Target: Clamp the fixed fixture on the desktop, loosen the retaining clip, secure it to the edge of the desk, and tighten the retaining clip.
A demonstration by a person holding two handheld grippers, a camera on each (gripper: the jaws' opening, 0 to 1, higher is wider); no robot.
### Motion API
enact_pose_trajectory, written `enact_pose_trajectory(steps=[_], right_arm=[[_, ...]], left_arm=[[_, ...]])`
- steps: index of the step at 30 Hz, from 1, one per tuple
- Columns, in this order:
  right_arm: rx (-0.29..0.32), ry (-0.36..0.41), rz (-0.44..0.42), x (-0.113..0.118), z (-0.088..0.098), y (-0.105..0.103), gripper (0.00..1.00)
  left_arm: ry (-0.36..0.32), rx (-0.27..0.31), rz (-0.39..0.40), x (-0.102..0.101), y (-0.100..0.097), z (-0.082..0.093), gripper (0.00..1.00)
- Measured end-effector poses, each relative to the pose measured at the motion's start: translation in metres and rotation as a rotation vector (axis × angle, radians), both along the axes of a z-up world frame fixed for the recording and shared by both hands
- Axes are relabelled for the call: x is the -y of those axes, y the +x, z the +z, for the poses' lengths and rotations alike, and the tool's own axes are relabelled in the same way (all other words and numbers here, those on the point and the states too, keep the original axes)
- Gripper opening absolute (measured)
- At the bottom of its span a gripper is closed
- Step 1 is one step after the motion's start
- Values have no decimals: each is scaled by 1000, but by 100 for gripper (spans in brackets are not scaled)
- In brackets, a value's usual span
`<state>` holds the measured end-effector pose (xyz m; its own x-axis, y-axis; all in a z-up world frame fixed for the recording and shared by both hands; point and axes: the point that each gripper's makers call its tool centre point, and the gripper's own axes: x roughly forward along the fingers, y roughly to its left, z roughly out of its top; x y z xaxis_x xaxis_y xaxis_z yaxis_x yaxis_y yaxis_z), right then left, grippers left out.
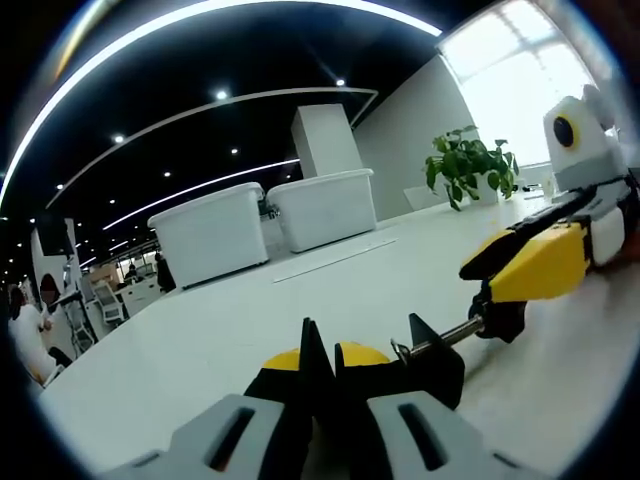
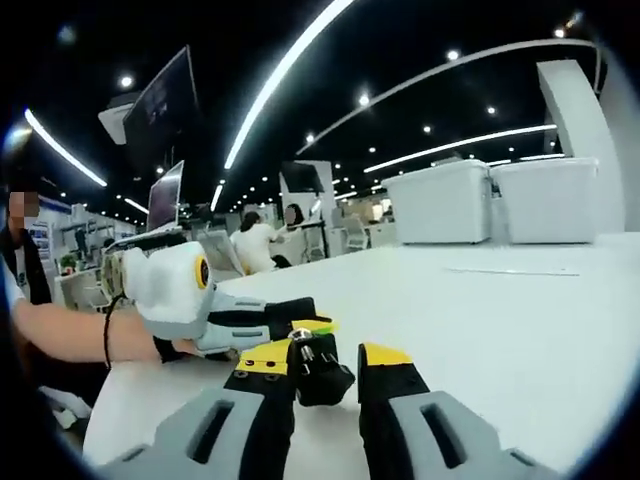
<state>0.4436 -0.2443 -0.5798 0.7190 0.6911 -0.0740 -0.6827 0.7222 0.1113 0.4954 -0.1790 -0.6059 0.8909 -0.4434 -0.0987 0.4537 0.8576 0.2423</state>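
Note:
The black clamp fixture [image 1: 437,362] lies low over the white desk [image 1: 300,290]. A thin screw rod [image 1: 450,336] runs from it to a black knob [image 1: 500,316]. My left gripper [image 1: 322,345] has its black and yellow jaws pressed together beside the fixture's body, holding it by a thin part. My right gripper [image 1: 500,290] comes in from the right, with its yellow jaws at the knob. In the right gripper view the knob [image 2: 318,375] sits between my right gripper's [image 2: 325,362] jaws. The left gripper [image 2: 300,324] reaches in from the left.
Two white bins [image 1: 210,235] [image 1: 325,205] stand at the desk's far side, and a potted plant [image 1: 470,165] is by the window. A person's forearm [image 2: 60,330] holds the left gripper. People sit at monitors [image 2: 165,195] beyond the desk's edge [image 2: 150,375].

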Motion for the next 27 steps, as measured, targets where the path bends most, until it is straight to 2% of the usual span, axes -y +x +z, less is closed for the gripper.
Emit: enact_pose_trajectory(steps=[8,14,17,21,24,26,27], right_arm=[[7,0,15,-4,0,-1,19],[42,-25,19,-6,0,-2,19],[93,-68,18,-7,2,-3,19],[233,-192,16,-11,3,-9,19],[277,-247,9,-12,2,-9,20],[319,-321,2,-12,0,-8,21],[363,-386,-6,-13,-2,-6,21]], left_arm=[[0,0,1,0,0,0,9],[0,0,1,0,1,0,9],[0,0,2,-1,1,0,9],[-1,-1,2,-1,0,0,9],[-1,-1,3,-1,0,0,9],[-2,-2,3,-1,0,0,9],[-2,-2,3,-1,0,0,9]])
